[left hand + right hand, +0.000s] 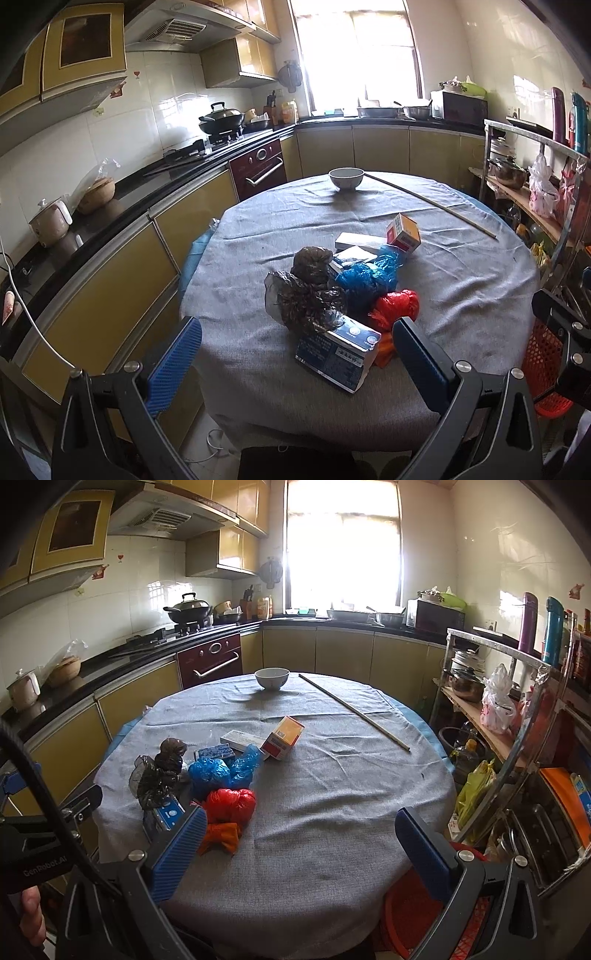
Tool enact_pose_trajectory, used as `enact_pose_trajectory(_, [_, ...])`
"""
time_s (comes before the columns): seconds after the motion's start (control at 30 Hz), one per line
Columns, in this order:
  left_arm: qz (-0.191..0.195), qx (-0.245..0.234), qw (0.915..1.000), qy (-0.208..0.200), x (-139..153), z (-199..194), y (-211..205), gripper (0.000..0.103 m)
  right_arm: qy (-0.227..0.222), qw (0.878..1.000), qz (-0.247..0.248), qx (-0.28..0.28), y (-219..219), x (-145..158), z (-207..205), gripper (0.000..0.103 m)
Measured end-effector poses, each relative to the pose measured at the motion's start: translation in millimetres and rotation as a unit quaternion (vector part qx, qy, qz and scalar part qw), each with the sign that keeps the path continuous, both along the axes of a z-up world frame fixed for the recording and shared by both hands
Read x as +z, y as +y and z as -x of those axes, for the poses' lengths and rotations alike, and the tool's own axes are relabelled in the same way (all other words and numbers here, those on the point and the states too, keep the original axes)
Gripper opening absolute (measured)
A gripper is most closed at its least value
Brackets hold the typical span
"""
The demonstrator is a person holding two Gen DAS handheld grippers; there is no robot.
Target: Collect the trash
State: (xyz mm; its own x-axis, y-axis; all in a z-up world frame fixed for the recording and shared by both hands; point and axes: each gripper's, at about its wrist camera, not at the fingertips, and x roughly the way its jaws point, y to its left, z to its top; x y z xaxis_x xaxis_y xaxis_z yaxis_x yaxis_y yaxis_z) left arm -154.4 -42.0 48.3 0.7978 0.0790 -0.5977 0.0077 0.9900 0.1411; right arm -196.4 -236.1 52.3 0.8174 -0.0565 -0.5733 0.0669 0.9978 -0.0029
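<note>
Both tools are held wide apart and nothing is gripped by either. The left gripper (297,363) is poised over the near edge of the round table covered in grey cloth (461,295), its blue ribbed pads on either side of the nearest piece of trash. The right gripper (301,843) is poised over the same near edge, further to the right, above bare cloth.

Nearest the edge a blue-and-white cardboard carton (338,356) is seen lying on its side, its long axis running from near right to far left. A crumpled orange plastic bag (221,836) is tucked just beside it, touched by a crumpled red plastic bag (397,306). Behind these, a dark translucent crumpled bag (306,295) and a crumpled blue plastic bag (365,277) are bunched together. Further toward the table's middle, flat white boxes (360,242) are laid, and an orange-and-white small box (404,232) is tilted against them.

At the far edge a white ceramic bowl (346,178) stands upright, and a long thin wooden stick (432,203) runs from beside it to the right edge. A red plastic mesh basket (545,365) is seen below the right edge.
</note>
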Motion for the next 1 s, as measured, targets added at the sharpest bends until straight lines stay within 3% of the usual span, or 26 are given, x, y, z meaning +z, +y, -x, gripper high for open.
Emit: enact_pose_trajectory(1.0, [0.000, 0.005, 0.9999, 0.014, -9.1, -5.5, 4.6, 0.103, 0.021, 1.000, 0.006, 0.006, 3.5, -9.6, -8.9, 0.103])
